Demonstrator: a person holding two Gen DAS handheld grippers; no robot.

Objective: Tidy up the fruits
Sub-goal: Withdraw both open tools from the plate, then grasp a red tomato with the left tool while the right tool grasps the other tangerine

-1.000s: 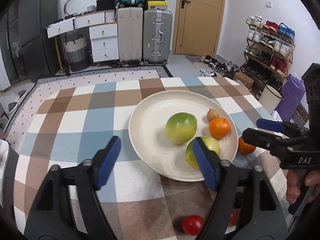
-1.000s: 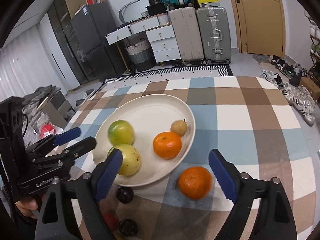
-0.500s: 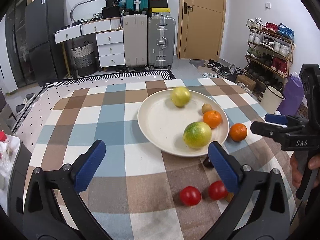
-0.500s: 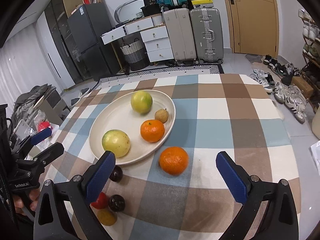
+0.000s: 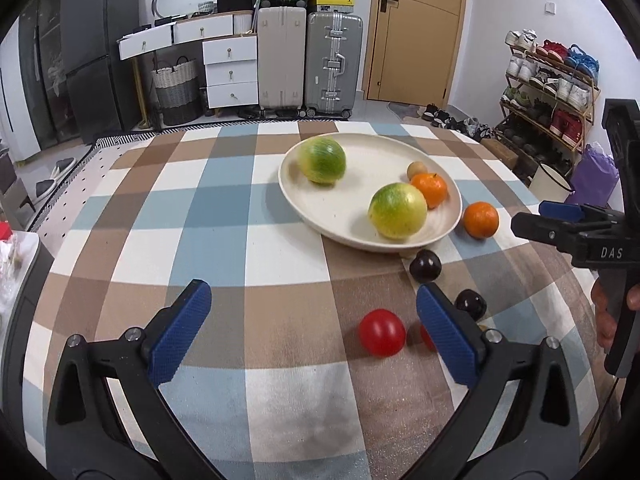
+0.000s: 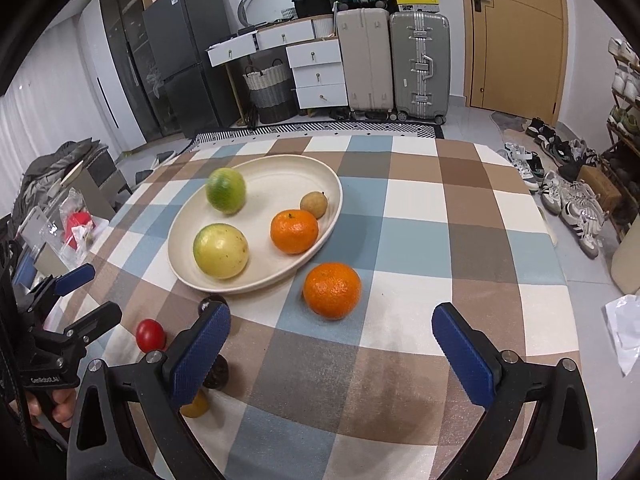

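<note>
Left gripper [image 5: 314,334]: jaws spread wide, nothing between them, hovering over the near part of the checked tablecloth [image 5: 208,240].
Right gripper [image 6: 332,354]: released as well, blue pads far apart, empty, above the cloth near the table's near edge.
Plate [image 6: 280,176]: cream, oval, toward the table's far half.
On the plate: a green fruit [image 6: 225,190] blurred at the far-left rim, a yellow-green fruit [image 6: 221,251] at the near rim, a tangerine [image 6: 295,231] beside a small brown fruit [image 6: 314,205] at the right rim.
Loose orange [image 6: 332,290]: on the cloth just off the plate's near-right rim, ahead of the right gripper's open jaws.
Dark plums: one [image 5: 425,265] touching or nearly touching the plate's near rim, another [image 5: 470,304] closer to the table's near edge.
Red tomato [image 5: 382,332]: on a brown check near the left gripper's right pad; a second red fruit sits behind that pad, mostly hidden.
Yellowish fruit [image 6: 195,405]: partly covered by the right gripper's left finger, possibly a small citrus.
</note>
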